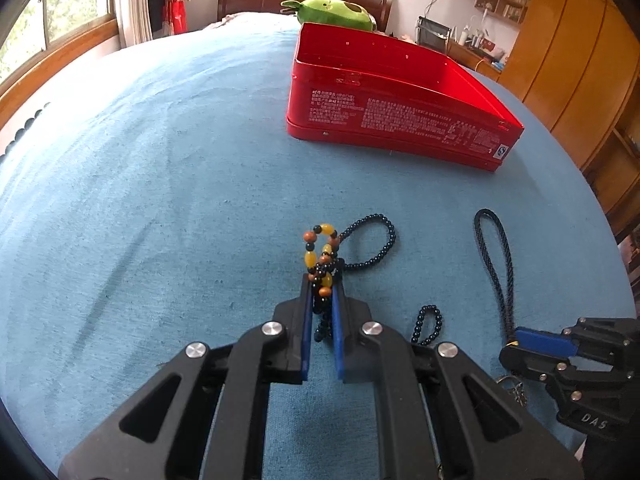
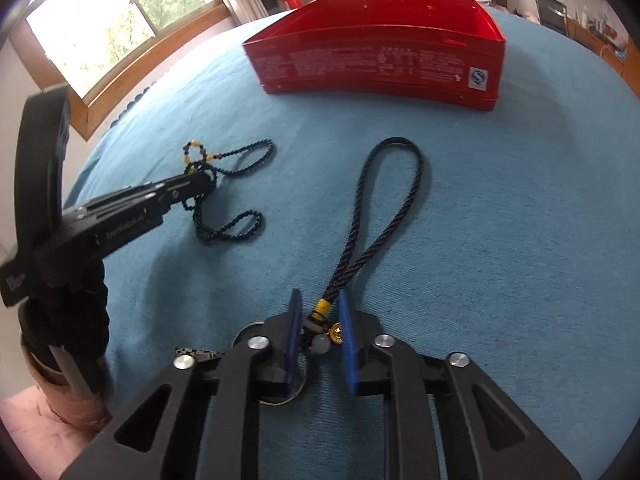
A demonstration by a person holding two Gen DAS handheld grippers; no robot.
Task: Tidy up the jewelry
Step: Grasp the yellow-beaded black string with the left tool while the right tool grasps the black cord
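Both tongs engaged on jewelry, red tin still to be reached.

The left tongs (image 1: 323, 288) are clamped on the bead necklace (image 1: 326, 258), amber and brown beads above the pads, dark loops trailing on the blue bedcover (image 1: 160, 200). The right tongs (image 2: 320, 312) are narrowed around the braided cord (image 2: 384, 200) at its yellow-wound end; pad contact cannot be confirmed. Each strand should be lifted clear before being carried to the open, glossy, rigid red tin (image 1: 400, 120), so that trailing loops are not snagged on its rim.

Blue bedspread (image 1: 160, 184) carries red tin (image 1: 400, 120), bead strands (image 1: 372, 240), braided cord (image 1: 496, 264).
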